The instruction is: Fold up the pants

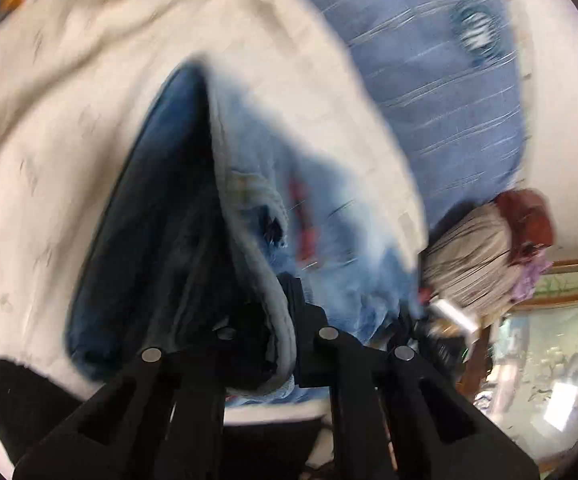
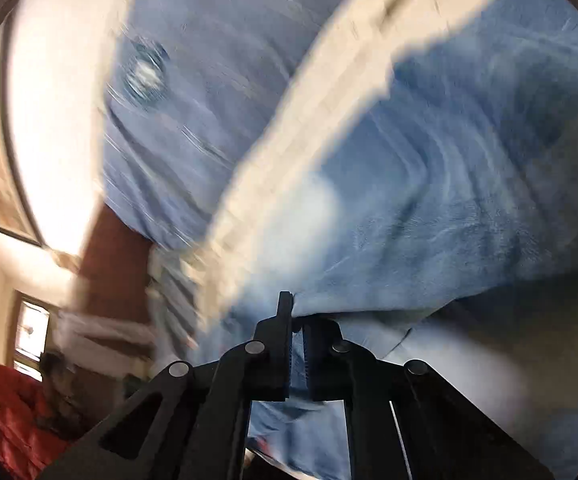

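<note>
Right wrist view: each hand-held gripper (image 2: pixel 298 344) (image 1: pixel 285 344) is clamped on the jeans (image 2: pixel 429 220).

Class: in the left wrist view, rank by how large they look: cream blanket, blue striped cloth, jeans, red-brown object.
1. cream blanket
2. jeans and blue striped cloth: alike, and the jeans sit nearer the camera
3. red-brown object

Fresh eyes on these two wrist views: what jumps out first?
Light blue jeans fill both views, each gripper shut on a fold of the denim at bottom centre: the left gripper, the right gripper. Behind lie a cream blanket and, upper right in the left view, a striped blue cushion.
</note>
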A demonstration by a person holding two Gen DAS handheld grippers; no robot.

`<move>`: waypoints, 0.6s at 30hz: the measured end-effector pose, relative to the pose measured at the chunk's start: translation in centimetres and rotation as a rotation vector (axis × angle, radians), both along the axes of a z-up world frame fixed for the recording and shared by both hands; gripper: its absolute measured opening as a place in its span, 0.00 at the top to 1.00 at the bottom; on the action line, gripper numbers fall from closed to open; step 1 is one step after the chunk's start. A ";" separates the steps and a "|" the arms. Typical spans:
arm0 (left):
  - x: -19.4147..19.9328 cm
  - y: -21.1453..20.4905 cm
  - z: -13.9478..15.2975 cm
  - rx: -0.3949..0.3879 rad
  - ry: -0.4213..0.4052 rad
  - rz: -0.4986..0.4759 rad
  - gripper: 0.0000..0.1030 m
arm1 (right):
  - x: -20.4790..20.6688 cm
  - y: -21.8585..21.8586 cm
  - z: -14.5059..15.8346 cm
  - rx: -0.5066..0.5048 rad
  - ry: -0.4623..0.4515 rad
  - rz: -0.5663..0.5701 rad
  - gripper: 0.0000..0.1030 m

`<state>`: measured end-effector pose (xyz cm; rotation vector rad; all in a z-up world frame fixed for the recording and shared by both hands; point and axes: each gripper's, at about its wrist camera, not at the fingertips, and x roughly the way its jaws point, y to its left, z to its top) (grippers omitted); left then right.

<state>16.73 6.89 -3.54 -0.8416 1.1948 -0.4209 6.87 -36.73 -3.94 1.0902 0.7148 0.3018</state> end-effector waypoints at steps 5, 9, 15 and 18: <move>-3.3 1.1 5.8 0.088 -0.321 0.016 0.77 | -5.1 1.2 3.2 -0.156 -0.116 0.082 0.96; -6.7 2.1 0.8 0.263 -0.263 0.000 0.74 | -8.1 3.7 -1.8 -0.224 0.036 0.169 0.96; -9.0 6.5 -5.3 0.072 -0.024 0.081 0.63 | -9.6 3.7 -4.2 -0.113 0.116 0.141 0.84; -10.5 7.4 -3.7 0.002 -0.060 0.120 0.53 | -9.6 4.3 -3.2 -0.114 0.096 0.138 0.40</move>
